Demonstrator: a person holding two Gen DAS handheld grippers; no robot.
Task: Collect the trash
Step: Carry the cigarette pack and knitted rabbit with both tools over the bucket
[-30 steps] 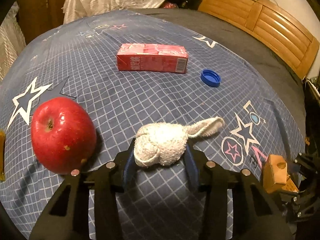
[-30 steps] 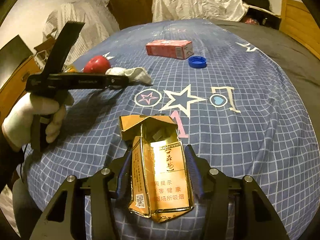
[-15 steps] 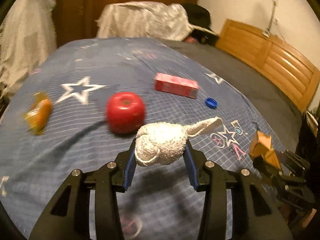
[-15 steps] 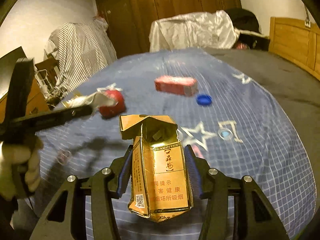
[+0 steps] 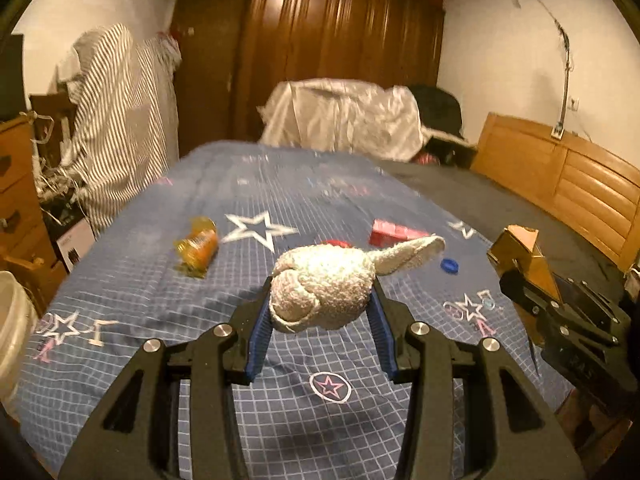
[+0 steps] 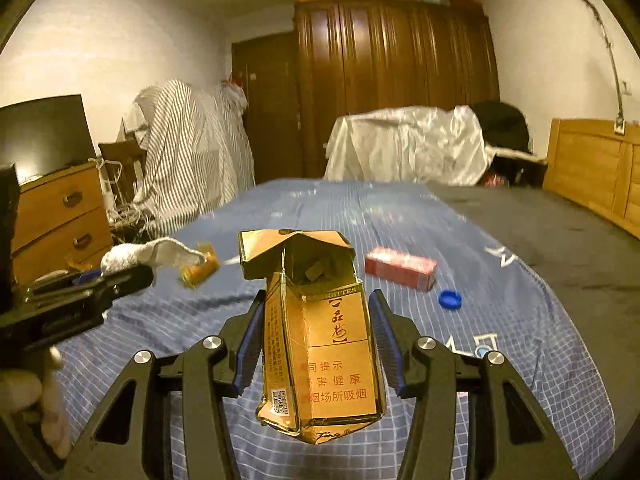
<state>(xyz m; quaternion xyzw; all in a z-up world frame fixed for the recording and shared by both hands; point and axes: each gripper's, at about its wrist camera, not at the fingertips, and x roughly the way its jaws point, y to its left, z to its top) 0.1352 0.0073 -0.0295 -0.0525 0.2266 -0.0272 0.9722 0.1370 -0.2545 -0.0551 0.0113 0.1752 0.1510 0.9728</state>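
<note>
The left gripper point(image 5: 320, 312) clamped a knotted, nubbly white rag point(image 5: 324, 288), its tail jutting right, above the bed point(image 5: 160, 300); the right gripper point(image 6: 316, 340) pinched a crumpled gold pack point(image 6: 320, 344), lid flipped open. A red carton point(image 6: 400, 268), blue cap point(image 6: 450, 300) and orange wrapper point(image 6: 198, 270) lay on the bed.

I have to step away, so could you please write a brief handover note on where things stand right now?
Left hand-held gripper: shut on the wadded white cloth, lifted off the bed.
Right hand-held gripper: shut on the crumpled gold cigarette pack, also lifted.
Done: both pieces picked up, not yet binned.
Left on the bed: red carton, blue bottle cap, orange bottle.
</note>
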